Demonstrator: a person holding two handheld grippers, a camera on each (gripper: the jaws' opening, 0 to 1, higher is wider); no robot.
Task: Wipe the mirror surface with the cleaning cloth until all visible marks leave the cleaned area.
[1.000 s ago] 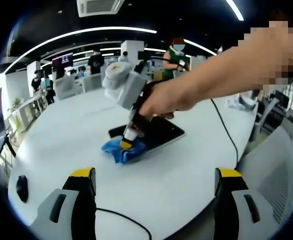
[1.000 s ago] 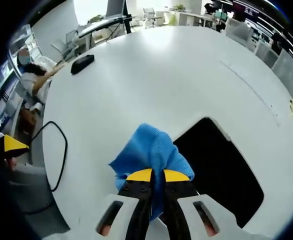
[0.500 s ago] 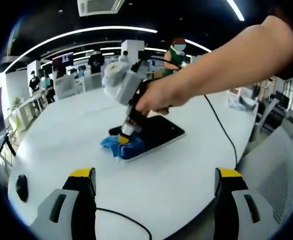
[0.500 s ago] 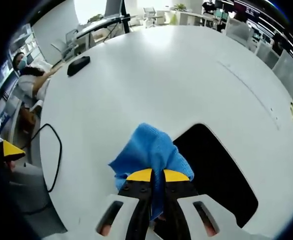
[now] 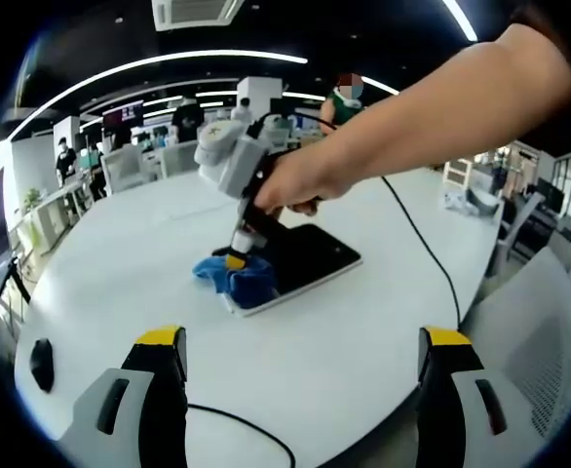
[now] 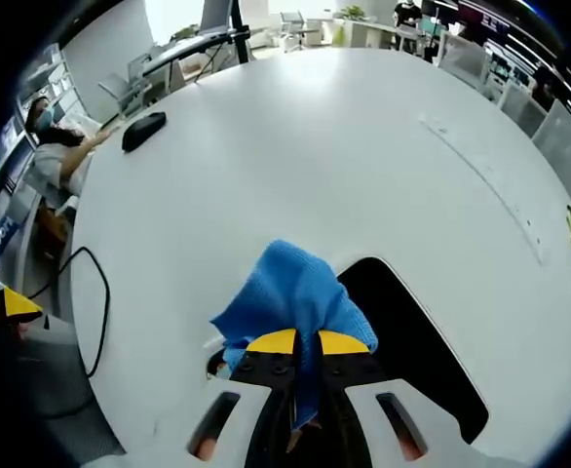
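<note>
Our right tongs (image 6: 298, 343) pinch the soft, limp blue cleaning cloth (image 6: 290, 297) bunched on the mirror's (image 6: 412, 346) near corner atop the white surface (image 6: 315, 146), left tongs (image 5: 300, 341) spread wide

White round table (image 6: 295, 146) — broad, matte, seen in both views. A black cable (image 5: 242, 429) is laid across its near edge in the left gripper view; in the right gripper view a cable loop (image 6: 86, 312) is seen hanging off the table's edge. A small black oblong object (image 6: 143, 131) rests near the table's edge. A seated person (image 6: 54, 146) is seen beside it. Ceiling light strips (image 5: 169, 63) and an air-conditioning vent (image 5: 193, 12) overhead — office desks and standing people (image 5: 186, 119) behind.
</note>
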